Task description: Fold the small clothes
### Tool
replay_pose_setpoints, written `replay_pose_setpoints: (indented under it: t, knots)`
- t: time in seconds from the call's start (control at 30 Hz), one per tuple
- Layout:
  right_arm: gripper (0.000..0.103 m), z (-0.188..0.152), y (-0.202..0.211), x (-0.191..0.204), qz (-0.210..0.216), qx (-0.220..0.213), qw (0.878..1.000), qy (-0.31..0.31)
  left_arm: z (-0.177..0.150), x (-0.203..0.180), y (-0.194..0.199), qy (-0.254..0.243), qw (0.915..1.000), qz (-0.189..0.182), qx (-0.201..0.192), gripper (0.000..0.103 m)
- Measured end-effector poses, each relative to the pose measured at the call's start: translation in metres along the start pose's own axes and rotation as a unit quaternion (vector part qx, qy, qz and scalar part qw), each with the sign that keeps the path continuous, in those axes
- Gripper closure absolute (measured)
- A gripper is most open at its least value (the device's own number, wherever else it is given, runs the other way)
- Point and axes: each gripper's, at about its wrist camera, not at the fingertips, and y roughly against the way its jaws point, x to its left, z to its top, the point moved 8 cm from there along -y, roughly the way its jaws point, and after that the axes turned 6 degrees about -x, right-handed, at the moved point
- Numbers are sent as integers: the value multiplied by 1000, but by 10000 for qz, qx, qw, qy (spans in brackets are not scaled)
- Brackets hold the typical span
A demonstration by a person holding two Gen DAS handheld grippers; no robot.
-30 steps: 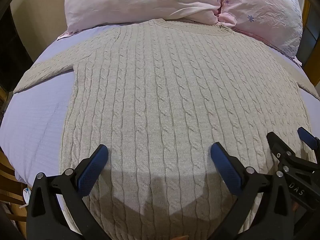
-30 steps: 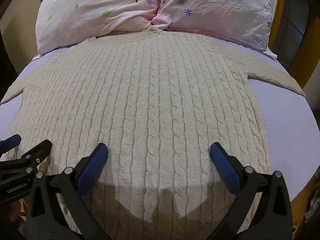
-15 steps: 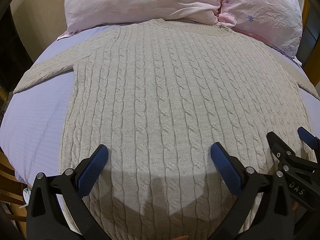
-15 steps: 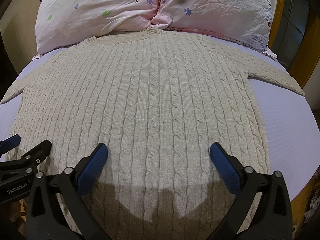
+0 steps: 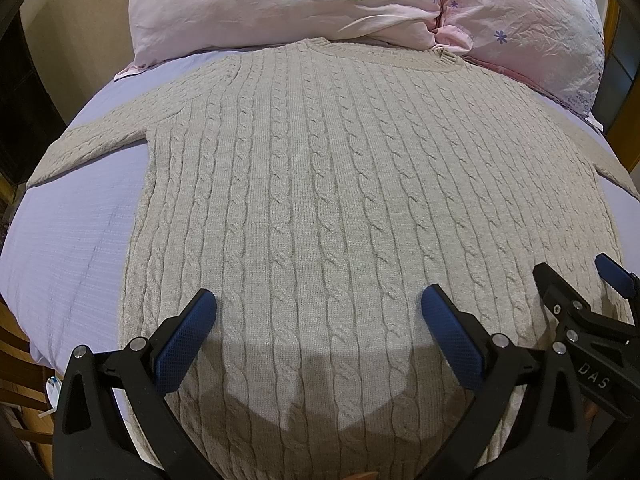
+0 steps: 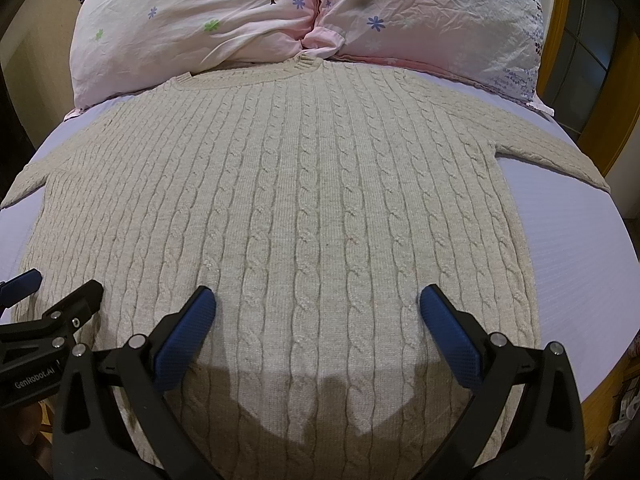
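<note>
While one beige cable-knit sweater (image 5: 320,200) is lying flat and spread out on the lavender bedsheet (image 5: 72,248), its ribbed collar is pointing toward 12 o'clock and touching two crumpled pink floral pillows (image 6: 192,24) that are leaning side by side at the head of the bed. Its two sleeves are stretching out toward 9 and 3 o'clock.

Two black grippers with blue textured pads are hovering above the hem at 6 o'clock. The left gripper (image 5: 318,320) is holding its jaws spread wide, gripping nothing; the right gripper (image 6: 316,316) is doing the same.

In the left wrist view the neighbouring tool is showing at 4 o'clock with the white letters "DAS" on its body. In the right wrist view the other tool is showing at 8 o'clock, reading "GenRobot.AI".

Both grippers' shadows are falling on the knit near the hem.
</note>
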Motion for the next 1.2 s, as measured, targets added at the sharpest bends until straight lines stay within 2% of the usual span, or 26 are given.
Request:
replay_pose_setpoints:
  t: [1.2]
  knots:
    - [2,-1,-3,3,39,81,10000,41,0,0,0,-17,10000,-12,48,1]
